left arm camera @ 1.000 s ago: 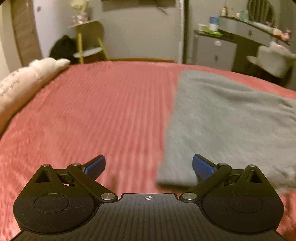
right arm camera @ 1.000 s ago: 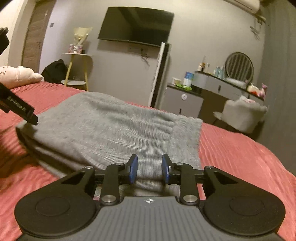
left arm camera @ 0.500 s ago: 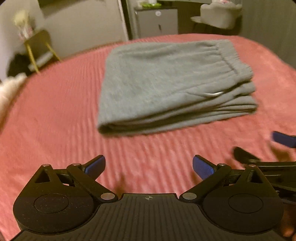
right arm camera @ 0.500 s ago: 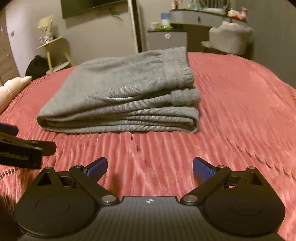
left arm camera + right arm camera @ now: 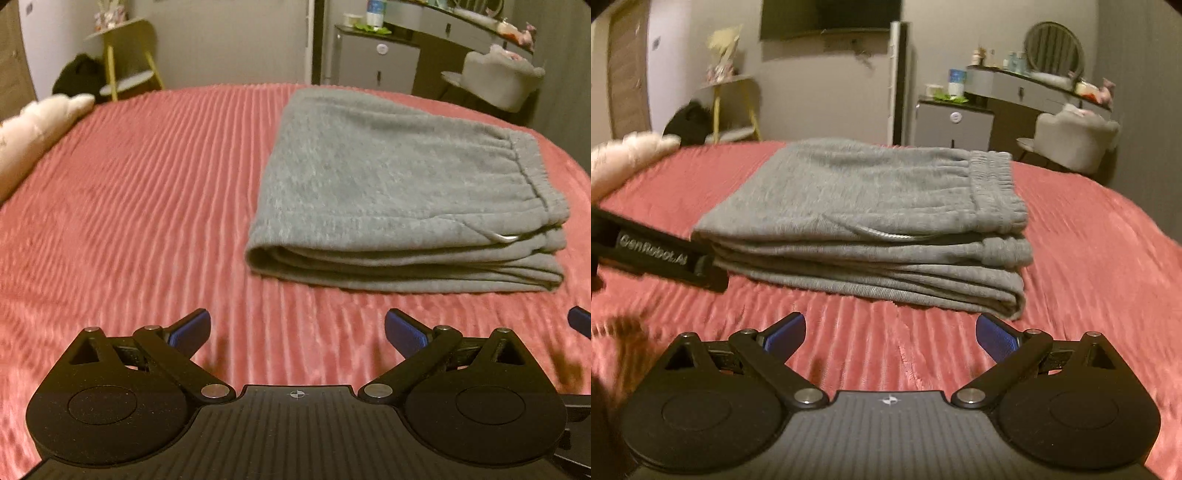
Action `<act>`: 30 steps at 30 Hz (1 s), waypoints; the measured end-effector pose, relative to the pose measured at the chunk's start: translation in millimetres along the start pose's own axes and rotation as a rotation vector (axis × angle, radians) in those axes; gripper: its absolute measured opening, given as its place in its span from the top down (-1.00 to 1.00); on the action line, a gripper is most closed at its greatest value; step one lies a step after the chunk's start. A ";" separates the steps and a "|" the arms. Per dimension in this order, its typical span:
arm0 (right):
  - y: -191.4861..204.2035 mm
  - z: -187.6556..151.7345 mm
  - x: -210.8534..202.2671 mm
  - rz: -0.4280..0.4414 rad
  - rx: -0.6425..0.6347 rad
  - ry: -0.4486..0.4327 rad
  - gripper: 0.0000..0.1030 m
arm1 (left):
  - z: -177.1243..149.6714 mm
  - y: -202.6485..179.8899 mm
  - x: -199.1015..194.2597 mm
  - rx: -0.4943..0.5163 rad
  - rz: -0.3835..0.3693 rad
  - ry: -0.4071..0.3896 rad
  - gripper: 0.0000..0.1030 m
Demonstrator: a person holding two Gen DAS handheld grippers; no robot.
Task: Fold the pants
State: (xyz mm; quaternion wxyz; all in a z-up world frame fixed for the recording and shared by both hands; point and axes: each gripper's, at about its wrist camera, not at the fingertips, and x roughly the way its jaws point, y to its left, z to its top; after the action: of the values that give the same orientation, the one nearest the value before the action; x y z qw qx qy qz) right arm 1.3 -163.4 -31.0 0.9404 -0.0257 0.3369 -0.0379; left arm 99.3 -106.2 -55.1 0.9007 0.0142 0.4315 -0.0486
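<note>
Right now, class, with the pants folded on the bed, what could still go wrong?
1. The left hand-held gripper sits close beside the grey pants; a sideways nudge could shift the layers.
2. The stack lies on a ribbed red bedspread; leaning on the bed might tilt it.

bed covered by ribbed pink-red spread, folded grey pants laid flat on it toward 1 o'clock, pale plush pillow rested at 10 o'clock edge
</note>
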 end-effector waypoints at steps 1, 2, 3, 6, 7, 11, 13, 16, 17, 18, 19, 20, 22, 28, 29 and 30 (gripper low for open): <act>1.1 2.4 4.6 0.002 -0.009 0.022 -0.92 | 0.5 -0.6 3.2 0.009 0.009 0.000 -1.00; 2.3 4.2 9.1 0.009 -0.013 0.042 -0.92 | 1.2 -1.1 6.4 0.013 0.017 0.004 -1.00; 2.4 7.5 15.1 0.027 -0.014 0.064 -0.92 | 1.6 -1.7 7.7 0.013 0.018 0.008 -1.00; 2.4 15.2 27.8 0.036 -0.004 0.086 -0.92 | 3.4 -2.7 18.2 0.009 0.020 0.023 -1.00; 2.8 17.0 31.3 0.027 -0.008 0.089 -0.92 | 3.7 -4.0 20.5 0.015 0.023 0.024 -1.00; 1.1 20.3 42.7 -0.061 -0.028 0.076 -0.92 | 3.0 -8.7 28.1 0.034 0.038 0.032 -1.00; -3.6 19.5 48.9 -0.065 -0.013 0.097 -0.92 | 2.9 -11.0 31.6 0.045 0.044 0.037 -1.00; -8.5 18.7 54.1 -0.054 0.008 0.121 -0.92 | 2.6 -13.3 35.9 0.057 0.055 0.040 -1.00; -9.9 18.7 54.2 -0.052 0.010 0.122 -0.92 | 2.6 -13.3 36.9 0.059 0.054 0.040 -1.00; -10.4 19.1 54.1 -0.049 0.012 0.122 -0.92 | 3.0 -13.4 37.7 0.060 0.054 0.041 -1.00; -10.8 19.4 53.8 -0.049 0.014 0.122 -0.92 | 3.3 -13.8 38.7 0.060 0.059 0.044 -1.00; -11.2 19.5 53.8 -0.049 0.015 0.121 -0.92 | 3.5 -13.7 39.8 0.061 0.062 0.046 -1.00; -13.9 20.6 55.3 -0.047 0.018 0.125 -0.92 | 3.1 -14.0 41.4 0.065 0.064 0.050 -1.00; -18.3 20.6 54.3 -0.066 0.048 0.130 -0.92 | 1.2 -15.9 40.4 0.075 0.064 0.040 -1.00; -19.6 20.8 54.4 -0.073 0.053 0.130 -0.92 | 1.1 -15.8 40.1 0.076 0.061 0.039 -1.00; -20.9 20.8 54.6 -0.078 0.059 0.132 -0.92 | 0.9 -16.1 39.5 0.076 0.058 0.036 -1.00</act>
State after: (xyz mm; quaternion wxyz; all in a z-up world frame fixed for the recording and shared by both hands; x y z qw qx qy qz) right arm 55.4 -188.6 -47.9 0.9143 -0.0086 0.3958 -0.0860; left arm 123.0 -125.2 -85.0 0.8925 0.0620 0.4450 -0.0385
